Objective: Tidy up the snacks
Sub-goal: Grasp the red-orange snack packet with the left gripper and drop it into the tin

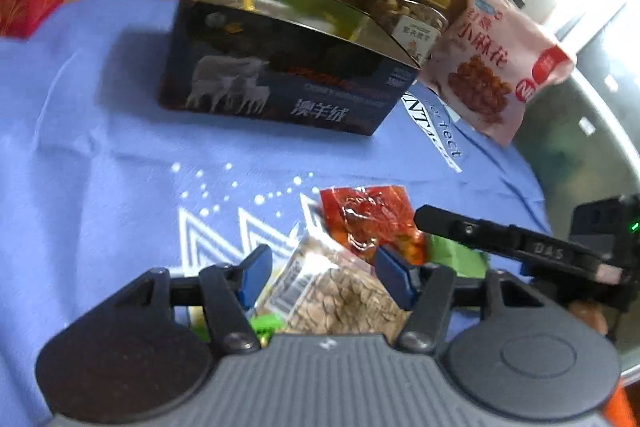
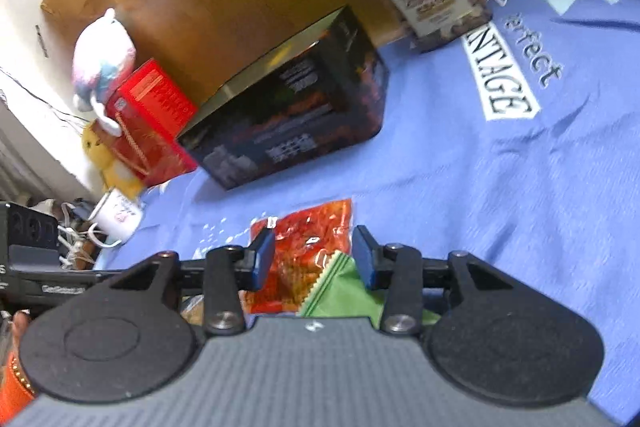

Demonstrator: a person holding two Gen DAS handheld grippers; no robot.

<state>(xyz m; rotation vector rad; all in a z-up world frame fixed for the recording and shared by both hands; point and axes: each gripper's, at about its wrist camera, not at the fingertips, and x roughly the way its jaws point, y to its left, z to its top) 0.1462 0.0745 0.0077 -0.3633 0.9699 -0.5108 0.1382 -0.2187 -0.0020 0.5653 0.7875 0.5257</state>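
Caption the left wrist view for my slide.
Open left gripper over seed packet and red snack pouch, dark box behind.

A blue cloth point(image 2: 500, 167) printed with white lettering covers the surface. At ten o'clock in the right wrist view stand a red box point(image 2: 152, 123), a pale plush toy point(image 2: 102, 55) atop it, a yellow toy point(image 2: 106, 159) below, and a white mug point(image 2: 118, 217) at nine o'clock.

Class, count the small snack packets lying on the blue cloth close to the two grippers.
3: seed packet between the left gripper's fingers, red packet beyond it, green packet beside the red. Others may be hidden.
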